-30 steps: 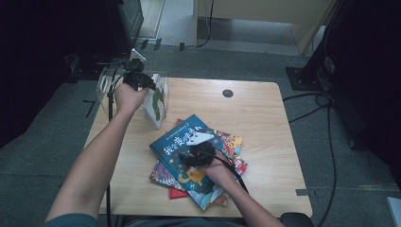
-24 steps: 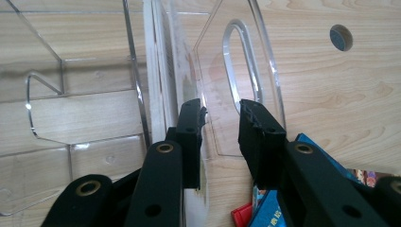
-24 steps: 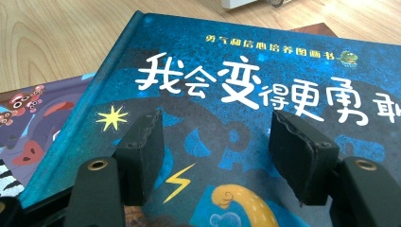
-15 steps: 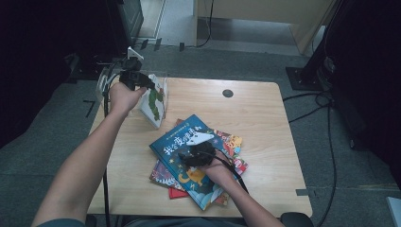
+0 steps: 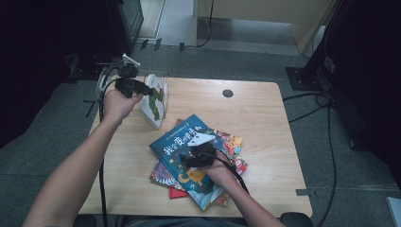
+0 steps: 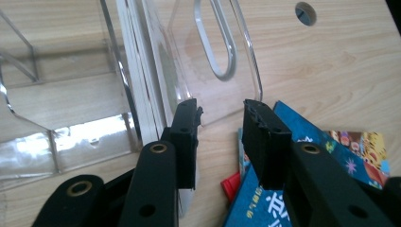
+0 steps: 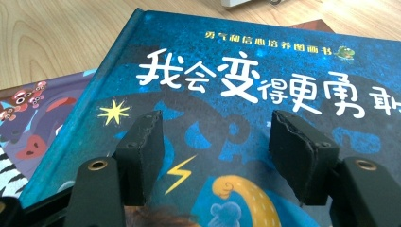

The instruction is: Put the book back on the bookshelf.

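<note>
A clear acrylic book stand (image 5: pixel 158 80) sits at the table's far left with a white-edged picture book (image 5: pixel 153 101) standing in it. My left gripper (image 5: pixel 144 91) hovers at the stand's left side, open; in the left gripper view it (image 6: pixel 220 123) points at the stand's wall (image 6: pixel 236 71) and the book's pages (image 6: pixel 139 90), nothing between the jaws. A blue picture book (image 5: pixel 182 146) tops a stack of books near the front. My right gripper (image 5: pixel 188 158) is low over its cover (image 7: pixel 246 90), open (image 7: pixel 215 156) and empty.
Under the blue book lie other colourful books (image 5: pixel 227 142) and a red one (image 5: pixel 175 193). A round cable hole (image 5: pixel 228 93) marks the far side of the wooden table (image 5: pixel 265 123). Cables trail off both grippers.
My left hand and gripper have shifted slightly by the stand and the forearm has swung leftward. The right gripper has stayed over the blue book.
</note>
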The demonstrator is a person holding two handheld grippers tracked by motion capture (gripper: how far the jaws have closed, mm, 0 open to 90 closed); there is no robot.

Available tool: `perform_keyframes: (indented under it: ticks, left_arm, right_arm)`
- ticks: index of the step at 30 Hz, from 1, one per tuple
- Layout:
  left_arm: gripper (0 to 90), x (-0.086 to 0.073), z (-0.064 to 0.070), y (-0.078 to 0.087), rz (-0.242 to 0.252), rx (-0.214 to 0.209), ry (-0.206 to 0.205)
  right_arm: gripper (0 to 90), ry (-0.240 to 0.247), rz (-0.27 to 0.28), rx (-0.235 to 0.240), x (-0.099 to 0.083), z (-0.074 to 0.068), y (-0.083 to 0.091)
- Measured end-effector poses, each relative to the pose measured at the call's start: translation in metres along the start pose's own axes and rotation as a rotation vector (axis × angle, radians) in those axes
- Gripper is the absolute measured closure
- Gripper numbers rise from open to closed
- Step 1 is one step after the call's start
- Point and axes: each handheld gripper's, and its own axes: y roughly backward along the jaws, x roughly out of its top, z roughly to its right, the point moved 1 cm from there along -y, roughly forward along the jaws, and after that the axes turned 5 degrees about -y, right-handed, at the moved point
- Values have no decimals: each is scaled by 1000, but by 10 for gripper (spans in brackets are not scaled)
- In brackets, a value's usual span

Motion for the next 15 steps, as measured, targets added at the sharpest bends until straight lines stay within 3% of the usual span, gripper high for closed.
perform_keyframes:
  ticks: [5, 10, 15]
  left_arm:
    - [651, -11, 1, 6, 19, -26, -12]
    - [639, -25, 6, 7, 14, -65, -60]
    - [610, -42, 10, 4, 22, -100, -105]
  right_arm:
    - [381, -5, 2, -3, -5, 2, 6]
    - [417, -32, -28, -4, -5, 7, 13]
    - [445, -69, -5, 12, -9, 14, 24]
